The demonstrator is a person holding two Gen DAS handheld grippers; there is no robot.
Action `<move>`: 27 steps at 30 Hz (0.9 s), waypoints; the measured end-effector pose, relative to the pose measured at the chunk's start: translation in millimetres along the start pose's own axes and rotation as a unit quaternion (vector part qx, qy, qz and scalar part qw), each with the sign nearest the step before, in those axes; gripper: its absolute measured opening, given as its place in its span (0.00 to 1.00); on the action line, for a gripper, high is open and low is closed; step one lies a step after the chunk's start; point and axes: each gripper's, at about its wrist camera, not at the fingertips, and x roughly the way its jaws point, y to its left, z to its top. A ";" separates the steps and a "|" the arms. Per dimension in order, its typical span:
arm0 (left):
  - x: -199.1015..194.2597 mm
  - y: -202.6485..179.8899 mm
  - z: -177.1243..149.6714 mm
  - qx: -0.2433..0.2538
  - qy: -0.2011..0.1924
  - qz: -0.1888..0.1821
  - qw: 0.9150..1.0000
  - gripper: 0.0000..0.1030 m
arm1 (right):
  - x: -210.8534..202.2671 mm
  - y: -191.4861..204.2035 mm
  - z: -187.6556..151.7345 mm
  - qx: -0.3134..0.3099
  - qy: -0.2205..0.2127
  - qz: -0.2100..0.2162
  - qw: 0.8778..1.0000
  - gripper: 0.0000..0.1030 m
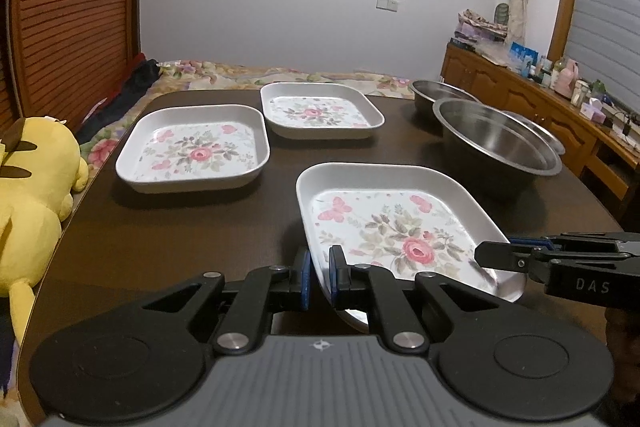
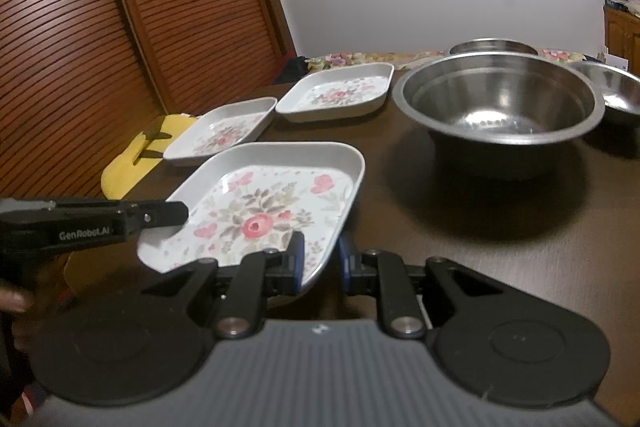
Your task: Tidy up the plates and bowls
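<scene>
The nearest floral plate (image 1: 404,227) is tipped up off the dark table (image 1: 180,227), just in front of the big steel bowl (image 1: 496,139). The left gripper (image 1: 319,275) pinches its near-left rim between narrowly parted fingers; the right gripper (image 2: 320,259) clamps the opposite rim likewise. Two more floral plates (image 1: 192,147) lie flat left of that bowl; two smaller steel bowls (image 2: 620,91) sit behind it.

My left gripper (image 1: 319,277) sits low at centre frame, its blue pads nearly together, clamped on a thin rim. My right gripper (image 2: 320,261) does likewise at lower centre of its view, each reaching in from the other's side.
</scene>
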 end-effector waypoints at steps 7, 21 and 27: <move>-0.4 1.0 -6.1 0.003 0.004 0.005 1.000 0.11 | -0.6 5.4 -1.2 -0.008 -0.002 -0.002 1.000 0.19; 10.3 4.7 -12.5 -0.007 0.018 0.011 1.000 0.11 | 1.3 6.1 -4.2 -0.009 0.003 0.000 1.000 0.20; 11.3 4.1 -11.9 -0.011 0.016 0.011 1.000 0.10 | 1.2 5.8 -5.6 -0.009 0.001 0.000 1.000 0.21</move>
